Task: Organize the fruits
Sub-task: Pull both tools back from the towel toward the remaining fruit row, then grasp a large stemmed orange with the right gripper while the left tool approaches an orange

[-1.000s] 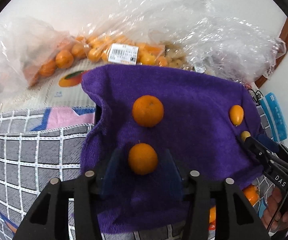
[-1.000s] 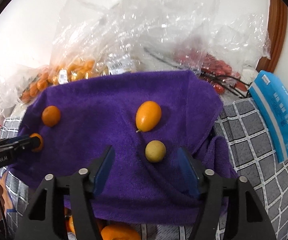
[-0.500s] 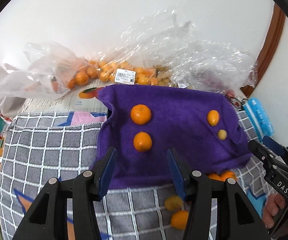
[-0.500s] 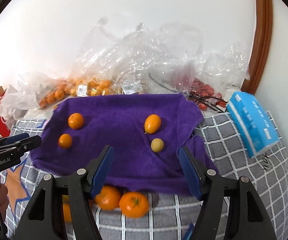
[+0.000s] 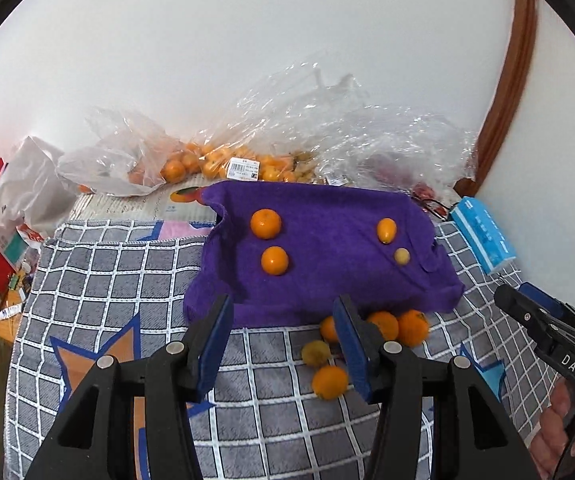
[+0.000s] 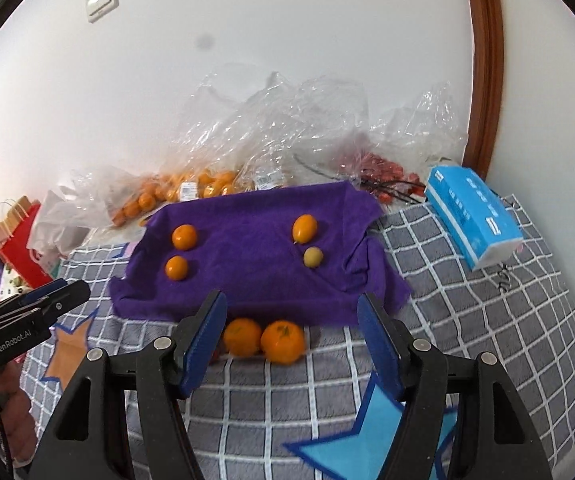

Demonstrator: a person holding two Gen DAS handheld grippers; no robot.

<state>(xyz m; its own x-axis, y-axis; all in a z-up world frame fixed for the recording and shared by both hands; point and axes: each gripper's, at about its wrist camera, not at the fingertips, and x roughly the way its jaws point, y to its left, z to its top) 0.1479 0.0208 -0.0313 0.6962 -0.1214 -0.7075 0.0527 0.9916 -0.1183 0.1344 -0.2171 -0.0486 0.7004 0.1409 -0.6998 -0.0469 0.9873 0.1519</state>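
Fruit sits on a purple towel [image 5: 327, 240] spread over a grey checked blanket [image 5: 107, 280]: two oranges [image 5: 266, 223] on its left side, one behind the other, and on the right a kumquat [image 5: 386, 230] with a small yellow-green fruit [image 5: 402, 256] just in front of it. Loose oranges [image 6: 263, 338] lie on the blanket touching the towel's near edge; left wrist view shows a few more [image 5: 329, 380] scattered there. Left gripper [image 5: 283, 344] hangs over the blanket, fingers [image 5: 215, 344] released, nothing between them. Right gripper [image 6: 291, 344] likewise, fingers [image 6: 379, 344] parted wide and empty, loose oranges seen through the gap but not touched. Clear plastic bags [image 6: 287, 128] of fruit are piled along the wall behind the towel. Blue tissue pack [image 6: 471, 216] lies right of the towel, apart from it
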